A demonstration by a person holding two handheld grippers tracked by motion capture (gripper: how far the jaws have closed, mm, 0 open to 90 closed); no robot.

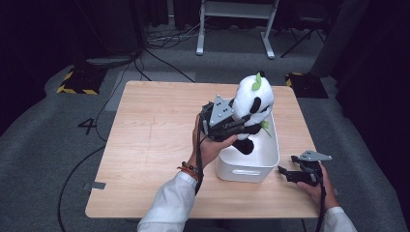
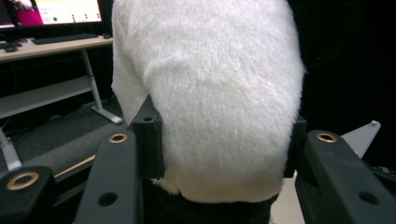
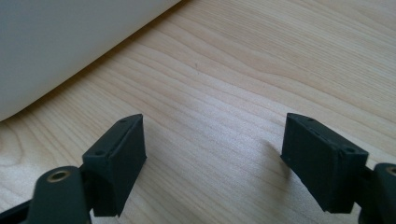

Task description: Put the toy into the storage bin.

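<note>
A plush panda [image 1: 254,104], white with black limbs and a green leaf on its head, stands upright over a white bin [image 1: 249,166], its black feet down inside it. My left gripper [image 1: 238,122] is shut on the panda's body from the left; in the left gripper view both pads press into the white fur [image 2: 219,116]. My right gripper [image 1: 284,172] rests low on the table to the right of the bin, jaws open with only bare wood between them [image 3: 212,154]. The bin's white wall [image 3: 56,42] fills the upper left of the right gripper view.
The bin sits near the right front of a light wooden table [image 1: 154,140]. Beyond the table are a grey carpet, cables, a white desk frame [image 1: 232,24] and yellow-black floor weights [image 1: 77,82]. A desk with a monitor [image 2: 60,11] shows behind the panda.
</note>
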